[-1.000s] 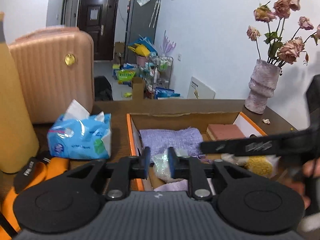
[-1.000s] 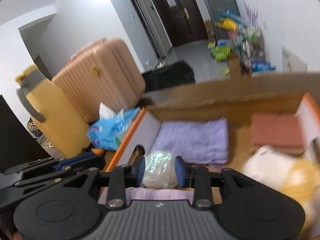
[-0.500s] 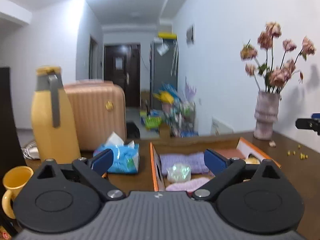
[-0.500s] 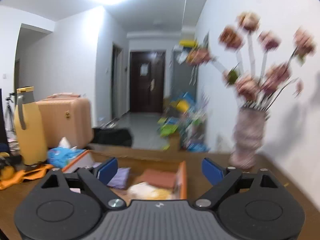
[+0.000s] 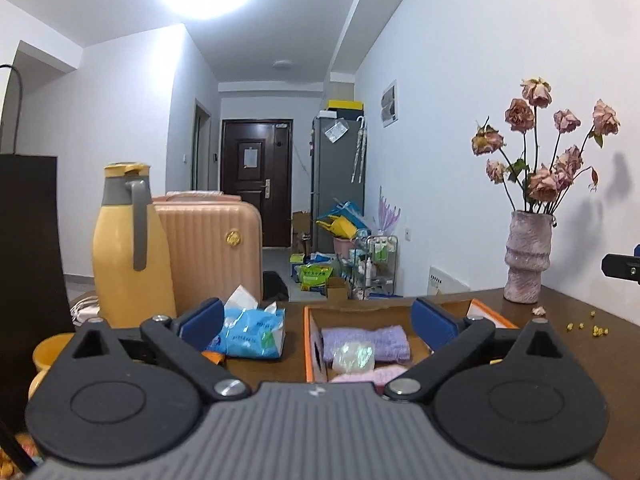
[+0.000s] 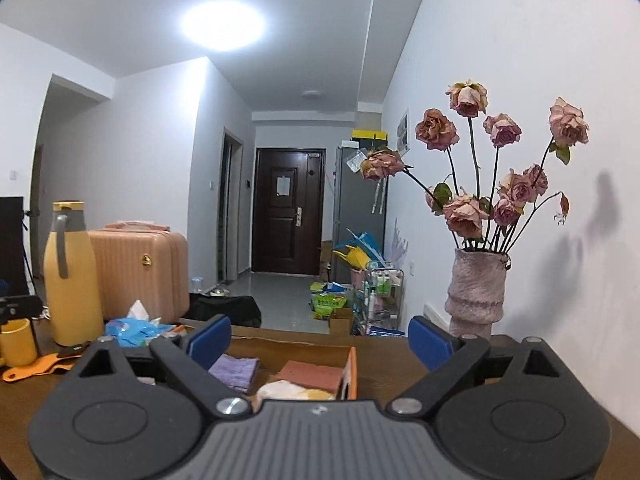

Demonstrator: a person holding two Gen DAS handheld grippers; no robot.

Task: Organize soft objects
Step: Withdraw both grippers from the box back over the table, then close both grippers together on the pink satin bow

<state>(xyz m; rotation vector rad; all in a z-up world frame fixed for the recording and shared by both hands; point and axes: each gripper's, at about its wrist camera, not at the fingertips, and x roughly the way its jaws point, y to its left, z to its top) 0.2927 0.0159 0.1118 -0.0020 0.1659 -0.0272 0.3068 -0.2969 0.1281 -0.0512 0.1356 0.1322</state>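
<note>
Left wrist view showed me my left gripper (image 5: 318, 320) with its blue pads spread wide and still opening, nothing pinched between them. Beyond the pads, the cardboard box (image 5: 307, 344) with the orange rim sat on the brown tabletop (image 5: 568, 344). Inside it a folded purple cloth (image 5: 366, 342) lay toward the box's far wall, a small iridescent soft lump (image 5: 354, 358) rested just in front of it, and a pink cloth (image 5: 360, 376) lay at the near edge. A blue tissue pack (image 5: 252, 332) stood just beside the box's left wall, with a yellow jug (image 5: 128, 248) and a pink suitcase (image 5: 212, 252) behind it toward the tabletop's left edge.

Right wrist view gave me my right gripper (image 6: 318, 338), pads likewise parted, still widening and empty. Past them I saw a terracotta sponge (image 6: 310, 376) and a pale yellow soft item (image 6: 288, 391) in the box's right end. A vase of dried roses (image 6: 478, 292) stood near the tabletop's far right corner
</note>
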